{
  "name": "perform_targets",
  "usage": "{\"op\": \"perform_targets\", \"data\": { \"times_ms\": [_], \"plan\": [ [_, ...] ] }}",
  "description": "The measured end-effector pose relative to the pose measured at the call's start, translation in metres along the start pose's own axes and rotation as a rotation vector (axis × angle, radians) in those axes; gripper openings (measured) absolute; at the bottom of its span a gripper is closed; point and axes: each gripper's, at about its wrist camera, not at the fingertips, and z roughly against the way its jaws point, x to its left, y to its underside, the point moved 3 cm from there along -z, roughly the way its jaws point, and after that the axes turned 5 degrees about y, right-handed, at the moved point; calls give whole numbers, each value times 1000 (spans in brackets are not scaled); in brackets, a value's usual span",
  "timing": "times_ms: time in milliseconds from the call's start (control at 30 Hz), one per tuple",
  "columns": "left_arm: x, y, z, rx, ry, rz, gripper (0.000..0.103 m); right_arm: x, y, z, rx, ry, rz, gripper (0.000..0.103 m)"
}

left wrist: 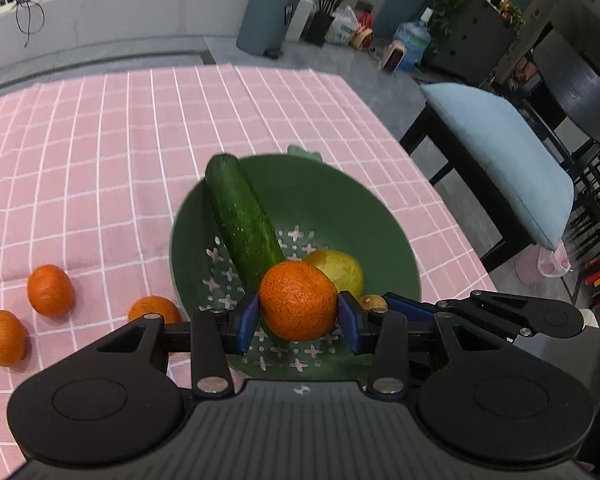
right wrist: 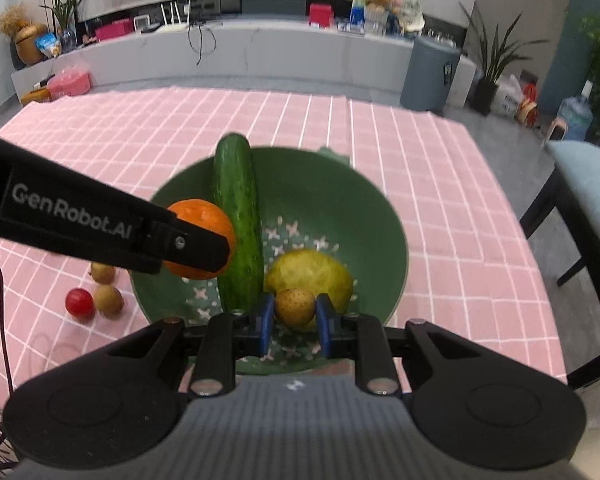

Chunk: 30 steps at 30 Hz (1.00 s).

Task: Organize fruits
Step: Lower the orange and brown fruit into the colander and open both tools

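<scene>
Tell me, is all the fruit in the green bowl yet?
Not yet. The cucumber and yellow fruit lie in the green bowl. The left gripper holds an orange and the right gripper a small brown fruit over it. Three oranges wait outside.

Pink checked tablecloth (left wrist: 140,140); grey bin (left wrist: 268,16); blue-cushioned chair (left wrist: 500,152); water jug (left wrist: 414,42).
</scene>
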Motion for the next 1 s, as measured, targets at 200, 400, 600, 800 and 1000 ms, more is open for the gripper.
{"op": "perform_targets", "data": {
  "times_ms": [200,400,600,800,1000],
  "plan": [
    [4,3,-15,52,2,12,48,0,2,-14,60,-20,-6,18],
    [8,9,-26,82,-9,17,48,2,2,-20,75,-19,16,19],
    [6,10,-24,87,-14,-2,49,4,2,-20,78,-12,32,19],
    [5,10,-22,72,-13,-2,63,9,2,-17,74,3,59,23],
    [4,8,-5,26,-8,-4,66,12,1,-2,29,71,123,41]
  ]
}}
